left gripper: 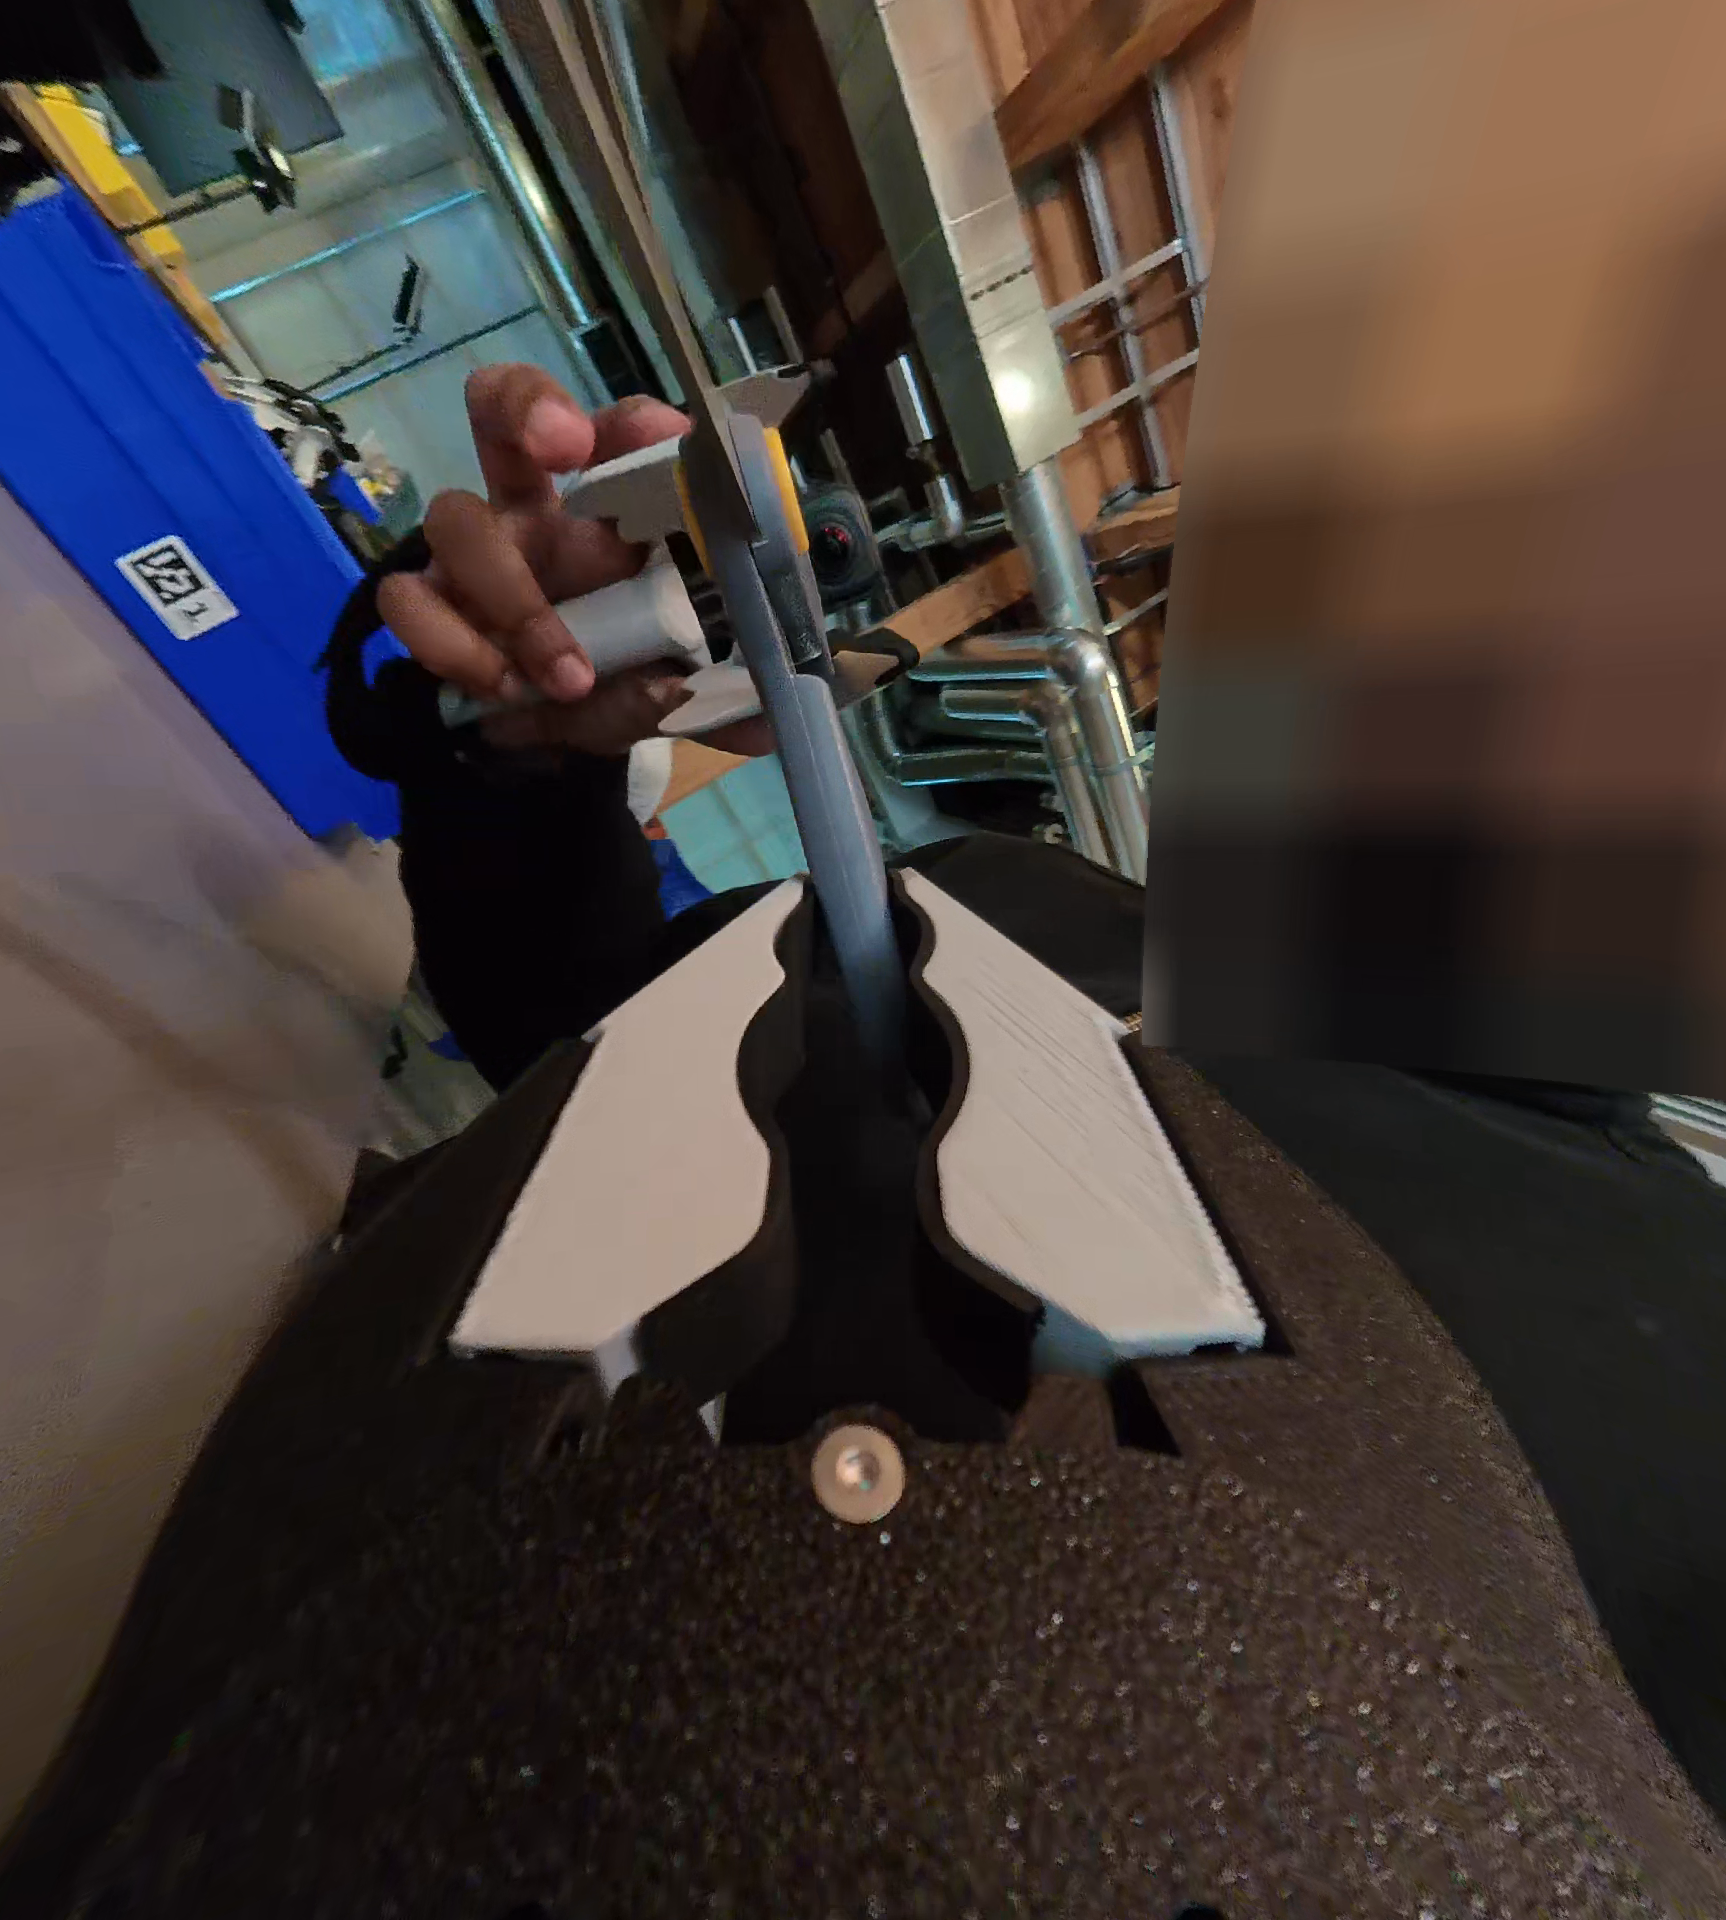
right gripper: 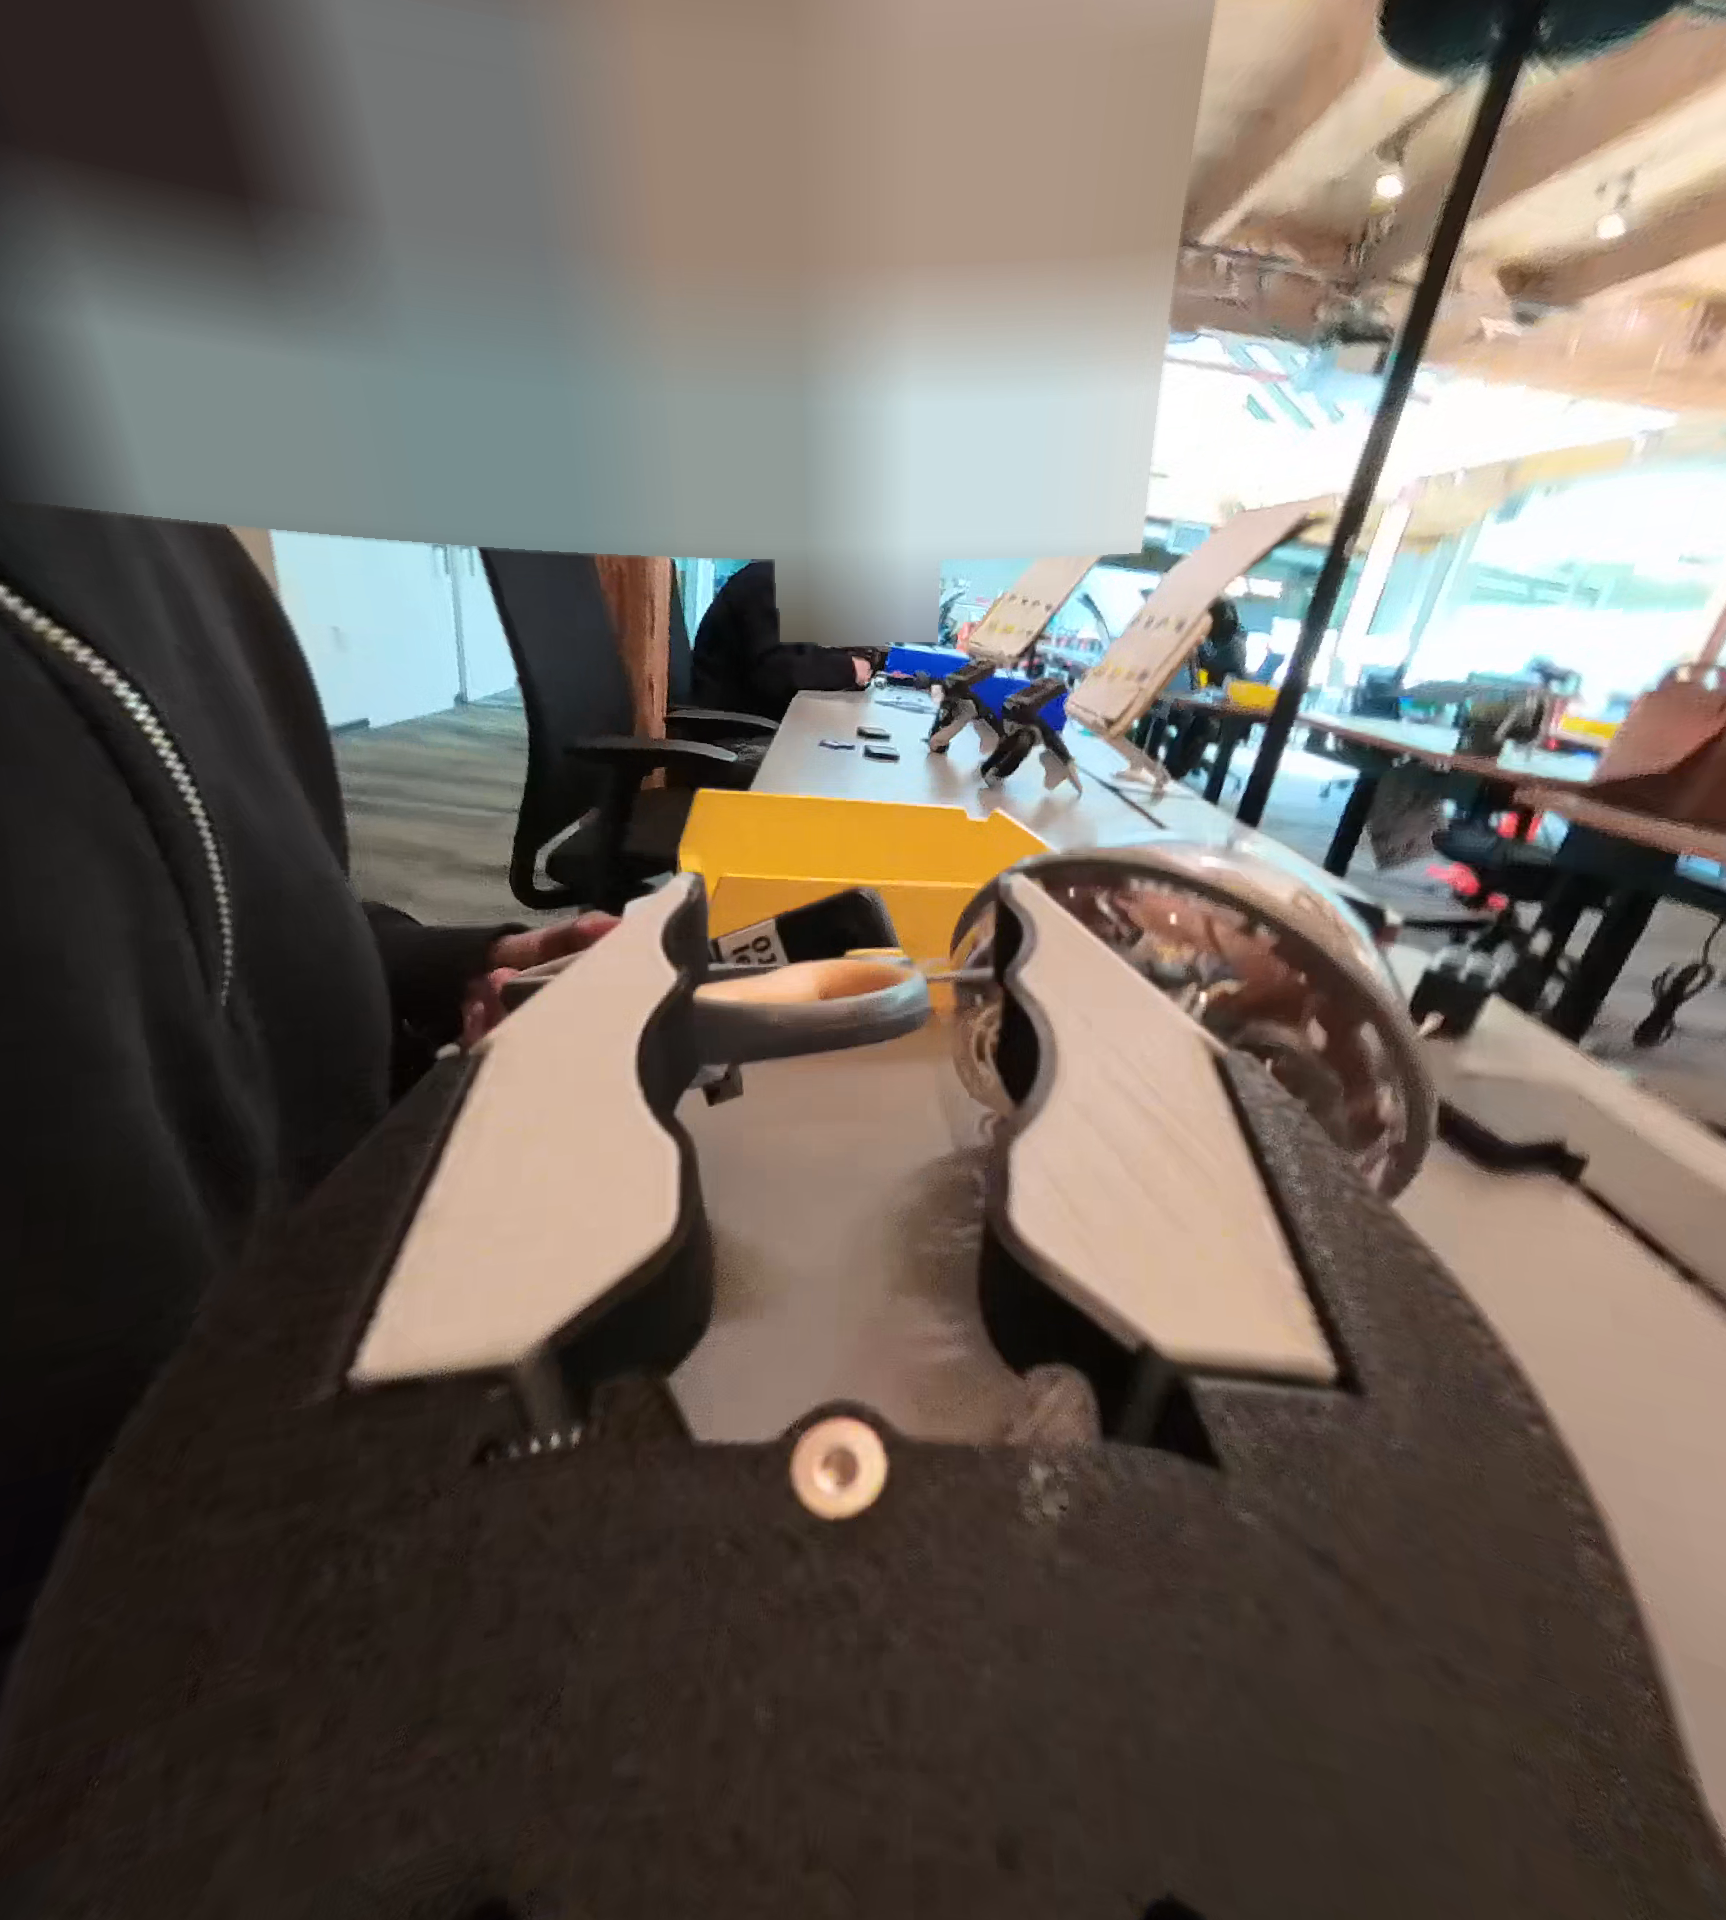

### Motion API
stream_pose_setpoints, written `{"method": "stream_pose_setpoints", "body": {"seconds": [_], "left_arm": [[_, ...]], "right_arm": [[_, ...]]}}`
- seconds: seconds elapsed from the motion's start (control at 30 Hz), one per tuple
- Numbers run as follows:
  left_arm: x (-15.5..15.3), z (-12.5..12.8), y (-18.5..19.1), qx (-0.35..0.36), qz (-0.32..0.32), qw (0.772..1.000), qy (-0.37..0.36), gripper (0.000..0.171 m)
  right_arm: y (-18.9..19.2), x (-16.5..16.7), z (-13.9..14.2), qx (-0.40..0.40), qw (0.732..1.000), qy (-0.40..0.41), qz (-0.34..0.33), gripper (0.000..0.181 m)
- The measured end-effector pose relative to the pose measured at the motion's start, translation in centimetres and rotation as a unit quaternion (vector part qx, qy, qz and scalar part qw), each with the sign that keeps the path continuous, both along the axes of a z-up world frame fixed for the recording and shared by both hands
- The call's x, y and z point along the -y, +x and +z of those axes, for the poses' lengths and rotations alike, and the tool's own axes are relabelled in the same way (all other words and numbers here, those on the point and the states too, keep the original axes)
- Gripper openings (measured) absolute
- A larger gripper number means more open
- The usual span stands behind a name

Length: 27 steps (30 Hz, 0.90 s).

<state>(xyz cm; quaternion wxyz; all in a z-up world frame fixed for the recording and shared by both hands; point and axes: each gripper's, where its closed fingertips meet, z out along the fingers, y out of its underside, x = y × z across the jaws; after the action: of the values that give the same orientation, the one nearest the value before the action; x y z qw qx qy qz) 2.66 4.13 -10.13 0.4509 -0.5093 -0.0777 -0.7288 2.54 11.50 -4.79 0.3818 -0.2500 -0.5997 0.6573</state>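
— At the left claw (left gripper: 851,883), what is showing?

— It is pinching the grey-handled scissors with yellow lining (left gripper: 786,665) by one handle, its white fingers pressing in from both sides. The blades are pointing up and away.

— And the right claw (right gripper: 843,904)?

— Its fingers are standing spread, with the other handle loop lying between them and touching its left finger. A hand (left gripper: 516,592) is gripping that tool.

— Any writing?

— A white sticker with black code marks (left gripper: 175,585) is sitting on the ribbed blue plastic bin (left gripper: 111,416). Another white printed label (right gripper: 755,945) is showing on a black part just in front of the open yellow plastic bin (right gripper: 838,842). No brand is showing.

— The surface?

— A pale grey tabletop (right gripper: 817,1195) is running below the right claw. A round clear plastic container (right gripper: 1254,987) is lying on its side beside the claw's right finger.

— The room?

— Two more black-and-white grippers (right gripper: 994,727) are resting farther along, a black office chair (right gripper: 578,748) is standing alongside, and wooden ceiling beams (right gripper: 1358,156) and silver metal pipes (left gripper: 1077,644) are running overhead.
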Motion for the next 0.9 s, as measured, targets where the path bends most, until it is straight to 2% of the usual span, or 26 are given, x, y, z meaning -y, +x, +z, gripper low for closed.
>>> {"method": "stream_pose_setpoints", "body": {"seconds": [0.2, 0.27, 0.37, 0.47, 0.63, 0.67, 0.73, 0.83, 0.9], "left_arm": [[0.9, 2.1, -0.5, 0.065, -0.018, 0.997, 0.030, 0.011], [1.1, 2.2, -0.4, 0.059, -0.014, 0.998, 0.031, 0.011], [1.2, 2.7, 0.1, 0.059, -0.022, 0.997, 0.037, 0.011], [1.0, 3.1, 0.9, 0.058, -0.036, 0.997, 0.042, 0.011], [0.7, 2.9, 2.0, 0.055, -0.055, 0.996, 0.031, 0.011], [0.8, 3.1, 2.0, 0.062, -0.057, 0.996, 0.032, 0.011], [0.9, 3.4, 1.7, 0.071, -0.053, 0.995, 0.037, 0.012], [0.8, 3.5, 1.2, 0.033, -0.013, 0.998, 0.042, 0.019], [0.4, 3.2, 0.9, -0.023, 0.029, 0.999, 0.038, 0.037]], "right_arm": [[1.7, 0.1, 2.8, -0.032, 0.997, 0.022, 0.066, 0.055], [1.9, 0.0, 3.0, -0.045, 0.996, 0.048, 0.058, 0.055], [0.9, 0.3, 1.3, -0.038, 0.992, 0.113, 0.028, 0.055], [0.4, 1.5, 0.6, -0.052, 0.990, 0.129, 0.027, 0.056], [0.6, 3.1, 2.3, -0.126, 0.982, 0.137, 0.033, 0.054], [0.6, 3.3, 2.6, -0.141, 0.979, 0.145, 0.032, 0.046], [0.4, 3.3, 3.0, -0.157, 0.975, 0.155, 0.023, 0.043], [-0.4, 2.8, 3.4, -0.137, 0.980, 0.143, 0.012, 0.040], [-1.0, 2.1, 4.2, -0.135, 0.983, 0.122, -0.012, 0.040]]}}
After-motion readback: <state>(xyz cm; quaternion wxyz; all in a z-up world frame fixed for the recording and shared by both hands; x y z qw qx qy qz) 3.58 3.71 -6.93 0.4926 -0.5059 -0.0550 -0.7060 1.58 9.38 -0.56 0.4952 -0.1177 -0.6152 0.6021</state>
